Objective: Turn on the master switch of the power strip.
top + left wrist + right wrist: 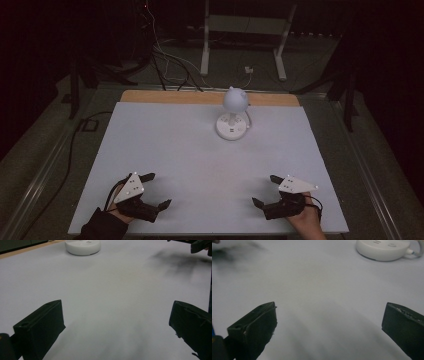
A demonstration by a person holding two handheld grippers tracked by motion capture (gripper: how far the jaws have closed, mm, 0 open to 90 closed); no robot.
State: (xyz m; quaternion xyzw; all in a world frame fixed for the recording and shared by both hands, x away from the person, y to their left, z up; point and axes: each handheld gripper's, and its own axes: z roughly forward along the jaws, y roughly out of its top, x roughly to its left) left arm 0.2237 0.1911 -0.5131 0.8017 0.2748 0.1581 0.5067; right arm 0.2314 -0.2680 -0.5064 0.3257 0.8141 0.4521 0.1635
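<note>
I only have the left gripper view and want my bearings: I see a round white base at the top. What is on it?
Observer: A white ball-shaped lamp head stands above that base.
Operator: Does it have a cord?
Observer: Yes, a white cord loops off the base's right side.
Operator: Are the right gripper's jaws open?
Observer: Yes, the right gripper is wide open, empty, near the table's front edge.

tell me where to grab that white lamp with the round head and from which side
Probably best by the thin neck between the ball head and the round base of the white lamp. The base is broad and flat and the head a smooth ball, so both look poor for two jaws. Come in level from the near side with the right hand-held gripper, its jaws open.
</note>
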